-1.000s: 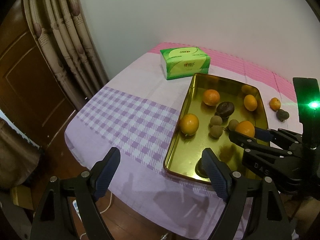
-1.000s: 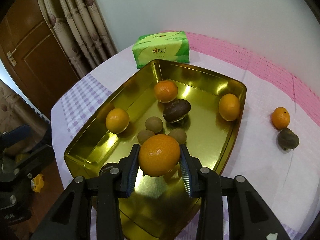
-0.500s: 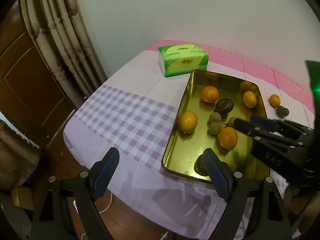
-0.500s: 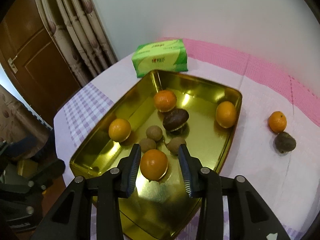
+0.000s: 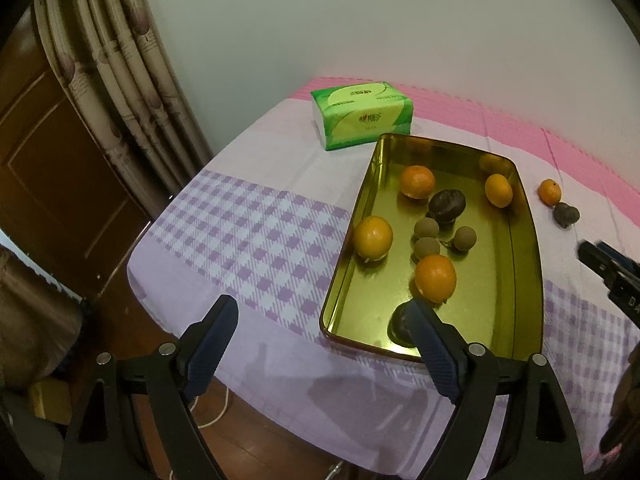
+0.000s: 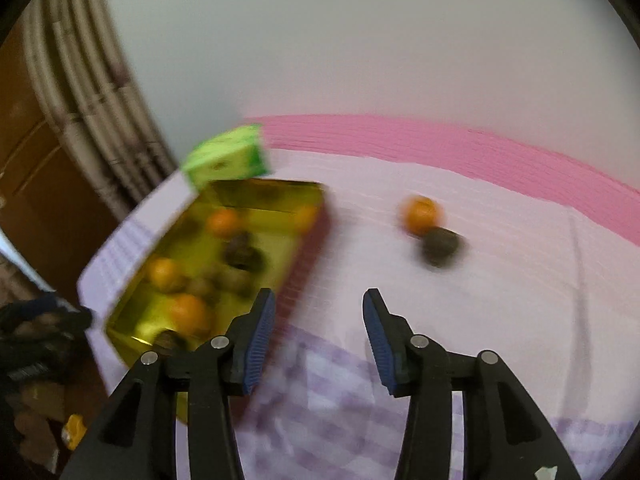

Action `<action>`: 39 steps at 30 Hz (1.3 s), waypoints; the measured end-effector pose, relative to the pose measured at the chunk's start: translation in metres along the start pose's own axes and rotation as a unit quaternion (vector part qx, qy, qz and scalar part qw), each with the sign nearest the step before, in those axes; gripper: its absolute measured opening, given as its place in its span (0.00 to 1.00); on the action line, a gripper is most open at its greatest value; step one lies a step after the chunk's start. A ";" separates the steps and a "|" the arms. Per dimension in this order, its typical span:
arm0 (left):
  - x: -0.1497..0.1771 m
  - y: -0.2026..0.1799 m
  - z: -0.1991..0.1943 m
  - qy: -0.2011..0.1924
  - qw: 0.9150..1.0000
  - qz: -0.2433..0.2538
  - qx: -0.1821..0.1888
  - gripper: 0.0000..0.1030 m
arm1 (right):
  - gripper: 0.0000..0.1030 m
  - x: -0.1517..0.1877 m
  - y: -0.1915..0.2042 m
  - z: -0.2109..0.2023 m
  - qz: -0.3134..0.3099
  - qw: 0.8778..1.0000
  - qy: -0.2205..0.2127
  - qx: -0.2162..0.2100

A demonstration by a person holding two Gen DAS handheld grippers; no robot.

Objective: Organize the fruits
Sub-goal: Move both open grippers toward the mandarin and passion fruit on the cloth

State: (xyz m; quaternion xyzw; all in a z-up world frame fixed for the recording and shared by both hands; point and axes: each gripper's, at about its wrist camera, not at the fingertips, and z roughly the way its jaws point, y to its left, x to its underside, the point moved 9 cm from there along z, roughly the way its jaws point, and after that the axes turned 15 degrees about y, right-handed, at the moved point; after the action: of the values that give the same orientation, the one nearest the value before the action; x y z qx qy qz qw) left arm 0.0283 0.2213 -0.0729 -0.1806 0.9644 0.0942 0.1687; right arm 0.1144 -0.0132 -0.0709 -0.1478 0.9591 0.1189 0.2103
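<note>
Oranges (image 5: 435, 278) glossy in gold tray (image 5: 520, 280); left tool (image 5: 324, 344), right tool (image 6: 318, 336) both released, empty.

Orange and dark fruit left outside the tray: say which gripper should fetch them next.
Right. The right gripper is open, empty and aimed at the orange and dark fruit. The left gripper sits across the gold tray from them.
</note>
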 end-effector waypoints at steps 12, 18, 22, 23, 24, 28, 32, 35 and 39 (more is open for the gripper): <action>0.002 -0.007 0.002 -0.001 1.000 0.015 -0.022 0.84 | 0.50 0.052 -0.145 -0.013 0.101 0.990 0.011 0.098; 0.001 -0.012 -0.008 -0.018 0.999 0.029 -0.030 0.84 | 0.56 0.064 -0.195 -0.021 0.135 0.983 0.014 0.123; -0.004 -0.037 -0.022 -0.024 0.997 0.068 0.004 0.84 | 0.59 0.069 -0.214 -0.024 0.139 0.980 0.013 0.142; -0.007 -0.046 -0.026 -0.023 0.996 0.079 0.015 0.84 | 0.59 0.071 -0.219 -0.023 0.140 0.980 0.014 0.142; -0.010 -0.054 -0.029 -0.025 0.995 0.090 0.024 0.84 | 0.60 0.072 -0.221 -0.021 0.140 0.980 0.015 0.142; -0.034 -0.104 -0.048 -0.038 0.986 0.149 0.062 0.84 | 0.65 0.077 -0.223 -0.018 0.127 0.981 0.009 0.147; -0.060 -0.175 -0.056 -0.016 0.967 0.204 0.150 0.84 | 0.68 0.077 -0.225 -0.021 0.128 0.983 0.004 0.131; -0.082 -0.223 -0.042 0.025 0.955 0.213 0.204 0.84 | 0.73 0.074 -0.219 -0.017 0.124 0.984 0.005 0.125; -0.111 -0.278 0.001 0.089 0.949 0.214 0.212 0.80 | 0.80 0.074 -0.218 -0.015 0.121 0.986 0.006 0.112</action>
State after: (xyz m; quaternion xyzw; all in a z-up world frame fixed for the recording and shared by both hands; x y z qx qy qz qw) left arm 0.2321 0.0022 -0.0675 0.0628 0.9892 -0.0951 0.0923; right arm 0.1173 -0.2372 -0.1258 -0.0069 0.9783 0.0339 0.2042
